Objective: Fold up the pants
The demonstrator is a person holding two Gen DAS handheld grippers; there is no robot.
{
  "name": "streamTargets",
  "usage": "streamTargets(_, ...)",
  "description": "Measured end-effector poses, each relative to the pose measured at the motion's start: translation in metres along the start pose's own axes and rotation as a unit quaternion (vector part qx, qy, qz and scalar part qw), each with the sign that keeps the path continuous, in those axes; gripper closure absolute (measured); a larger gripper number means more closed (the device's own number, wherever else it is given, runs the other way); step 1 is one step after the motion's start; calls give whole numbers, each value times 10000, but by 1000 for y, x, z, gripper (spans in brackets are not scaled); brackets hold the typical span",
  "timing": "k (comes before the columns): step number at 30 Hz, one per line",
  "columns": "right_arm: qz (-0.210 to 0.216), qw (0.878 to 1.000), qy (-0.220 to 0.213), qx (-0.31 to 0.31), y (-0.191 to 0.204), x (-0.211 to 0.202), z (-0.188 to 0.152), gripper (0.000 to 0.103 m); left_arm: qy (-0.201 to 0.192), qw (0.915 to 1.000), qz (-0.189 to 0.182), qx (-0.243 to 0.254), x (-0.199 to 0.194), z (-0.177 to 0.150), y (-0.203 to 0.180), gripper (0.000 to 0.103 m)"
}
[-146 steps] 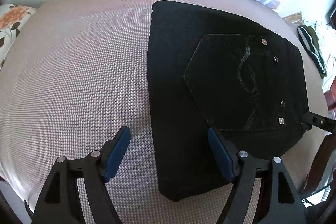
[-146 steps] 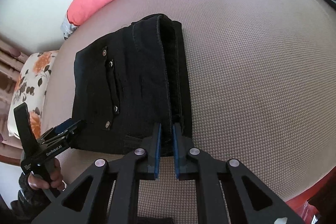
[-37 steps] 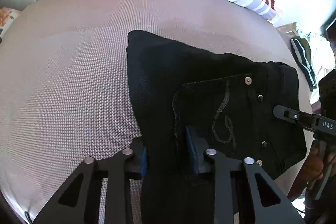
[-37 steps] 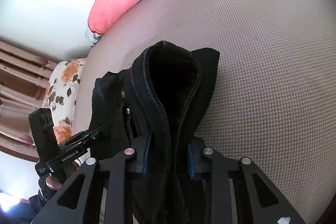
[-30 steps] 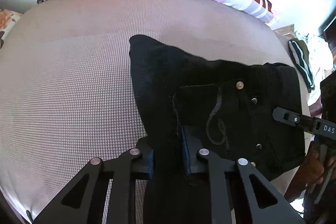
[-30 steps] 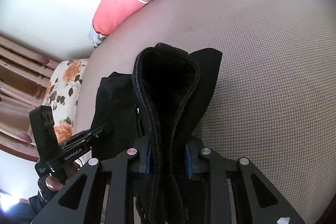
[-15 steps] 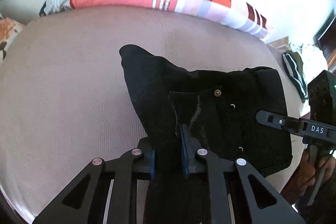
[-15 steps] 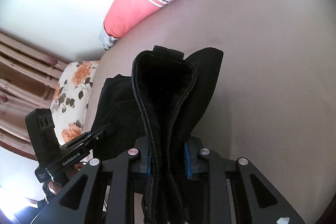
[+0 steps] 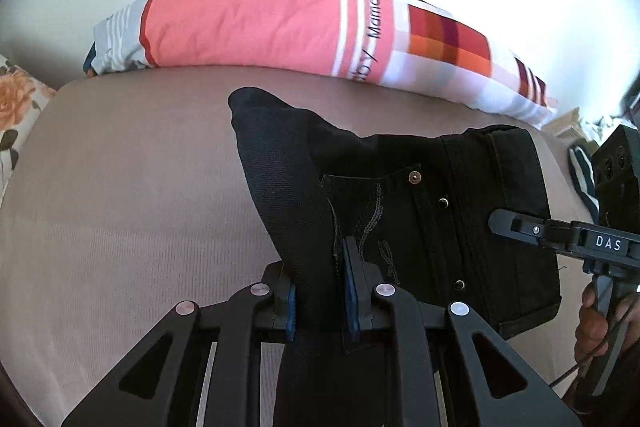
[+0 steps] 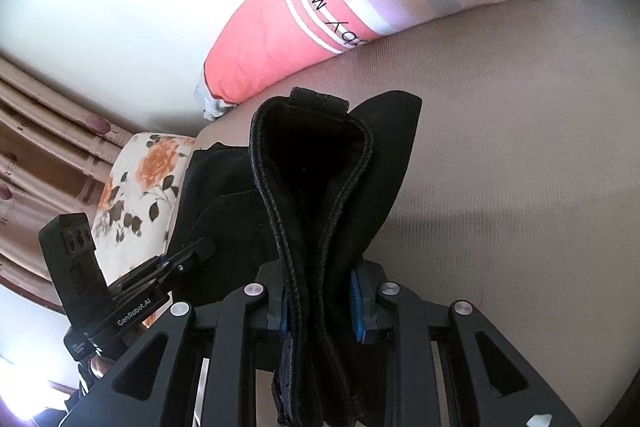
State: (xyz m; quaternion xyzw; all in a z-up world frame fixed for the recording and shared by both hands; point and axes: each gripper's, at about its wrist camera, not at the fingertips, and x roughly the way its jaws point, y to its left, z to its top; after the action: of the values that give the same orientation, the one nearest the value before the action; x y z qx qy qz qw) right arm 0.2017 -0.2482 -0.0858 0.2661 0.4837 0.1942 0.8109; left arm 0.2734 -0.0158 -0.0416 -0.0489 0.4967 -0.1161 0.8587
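Lifted nearer the bolster (image 9: 280, 23), pants (image 9: 400, 195) hang clamped in both grippers' fingers (image 9: 354, 291).

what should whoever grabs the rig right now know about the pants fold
Left gripper: jaws shut on the black pants, on the pocket side.
Right gripper: jaws shut on the thick waistband edge of the same pants.
The pants are already folded into a compact bundle. Its gripped edge is raised off the beige bed and the rest hangs toward it; the pink pillow lies behind.
Left to do, probably: carry that edge over for the last fold or set the bundle down flat, then open both jaws.
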Motion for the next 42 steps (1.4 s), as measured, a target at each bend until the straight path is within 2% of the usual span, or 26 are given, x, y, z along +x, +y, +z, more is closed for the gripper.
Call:
streamTargets(10, -94, 10000, 8, 25, -6, 30, 36, 81, 55, 10000, 26, -36, 35, 36, 18, 84)
streamTargets(15, -538, 9985, 28, 29, -21, 49, 42, 79, 174, 9995, 252, 12, 63, 34, 26, 82)
streamTargets(16, -674, 9977, 26, 92, -25, 51, 42, 77, 246, 9993, 278, -18, 69, 31, 31, 79)
streamTargets(18, -920, 9956, 29, 167, -34, 57, 38, 66, 366, 9989, 205, -210, 79, 26, 41, 73)
streamTargets(20, -1053, 9943, 24, 151, -40, 61, 33, 60, 388, 9984, 167, -368, 86, 20, 50, 60)
streamTargets(21, -1151, 9933, -12, 75, -40, 62, 31, 58, 370, 9984, 215, -373, 88, 19, 51, 58)
streamTargets(23, -1242, 9922, -58, 31, -38, 61, 27, 57, 323, 9985, 287, -338, 88, 17, 49, 54)
streamTargets(26, -1401, 9901, -38, -33, -36, 59, 23, 57, 283, 9982, 466, -252, 84, 14, 43, 51)
streamTargets(31, -1778, 9838, -14, -227, -25, 47, 7, 49, 288, 9967, 731, -210, 65, 1, 38, 43)
streamTargets(32, -1899, 9813, -69, -313, -19, 40, 0, 47, 278, 9964, 776, -217, 59, -3, 37, 37)
streamTargets(37, -2243, 9715, -389, -660, 7, 8, -29, 37, 63, 9952, 959, -172, 21, -27, 29, 27)
streamTargets(42, -2539, 9589, -804, -975, 41, -25, -69, 26, -195, 9932, 1143, -135, -21, -55, 15, 23)
